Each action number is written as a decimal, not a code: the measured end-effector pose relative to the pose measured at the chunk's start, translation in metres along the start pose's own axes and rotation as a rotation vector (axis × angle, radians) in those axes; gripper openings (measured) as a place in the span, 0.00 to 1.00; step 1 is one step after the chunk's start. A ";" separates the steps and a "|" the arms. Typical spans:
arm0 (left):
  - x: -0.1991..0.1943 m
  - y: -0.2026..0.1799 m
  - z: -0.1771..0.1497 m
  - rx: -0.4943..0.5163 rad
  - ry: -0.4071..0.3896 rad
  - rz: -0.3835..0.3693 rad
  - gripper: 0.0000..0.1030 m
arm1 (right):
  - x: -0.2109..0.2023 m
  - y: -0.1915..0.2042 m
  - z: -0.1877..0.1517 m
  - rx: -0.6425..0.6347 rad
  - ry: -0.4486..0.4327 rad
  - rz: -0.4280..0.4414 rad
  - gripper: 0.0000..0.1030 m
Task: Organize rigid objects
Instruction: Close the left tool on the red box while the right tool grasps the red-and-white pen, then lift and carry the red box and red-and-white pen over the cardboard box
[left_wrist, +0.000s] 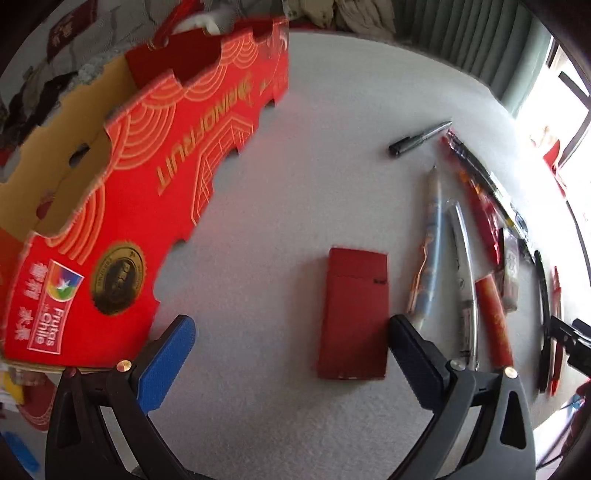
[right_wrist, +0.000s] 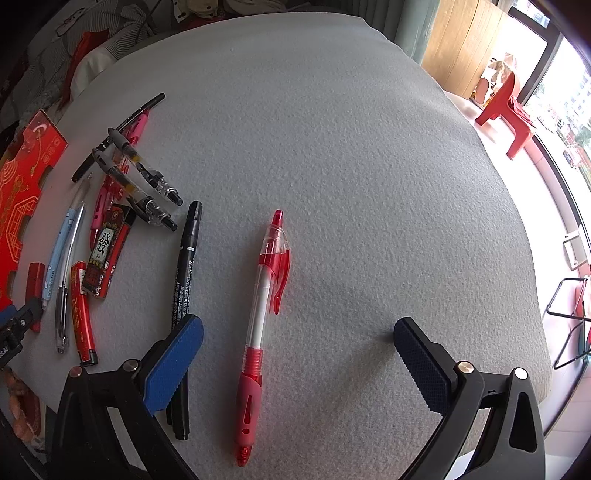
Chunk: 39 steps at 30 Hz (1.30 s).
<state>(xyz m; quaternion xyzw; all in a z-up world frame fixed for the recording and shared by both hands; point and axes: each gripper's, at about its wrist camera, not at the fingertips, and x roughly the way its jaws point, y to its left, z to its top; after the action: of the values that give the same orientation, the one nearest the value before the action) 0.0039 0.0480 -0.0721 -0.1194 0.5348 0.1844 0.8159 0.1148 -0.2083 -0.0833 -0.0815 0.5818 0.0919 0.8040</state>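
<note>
A flat dark red box (left_wrist: 354, 314) lies on the grey felt table, between the open jaws of my left gripper (left_wrist: 291, 339), nearer the right finger. A red cardboard fruit box (left_wrist: 110, 192) stands open at the left. Several pens lie in a row at the right, among them a black marker (left_wrist: 419, 138) and a light blue pen (left_wrist: 428, 254). In the right wrist view a red retractable pen (right_wrist: 260, 325) lies between the open jaws of my right gripper (right_wrist: 299, 339). A black marker (right_wrist: 184, 280) lies under its left finger.
A pile of pens and a red-black pack (right_wrist: 107, 254) lies at the left of the right wrist view, with the fruit box edge (right_wrist: 22, 192) beyond. Clothes lie past the table's far edge. A red stool (right_wrist: 506, 110) stands by the window.
</note>
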 end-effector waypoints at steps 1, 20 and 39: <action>0.001 -0.002 0.001 0.004 0.001 -0.015 1.00 | 0.000 0.000 0.001 0.000 0.000 0.000 1.00; 0.000 -0.052 0.001 0.130 -0.005 -0.067 0.92 | -0.014 0.022 0.003 -0.105 -0.011 0.035 0.44; -0.043 -0.045 0.004 0.173 -0.074 -0.293 0.36 | -0.054 -0.005 -0.029 0.130 -0.133 0.225 0.11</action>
<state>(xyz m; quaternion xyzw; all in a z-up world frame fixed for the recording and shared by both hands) 0.0114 0.0018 -0.0315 -0.1185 0.4950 0.0211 0.8605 0.0731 -0.2229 -0.0409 0.0426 0.5375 0.1487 0.8289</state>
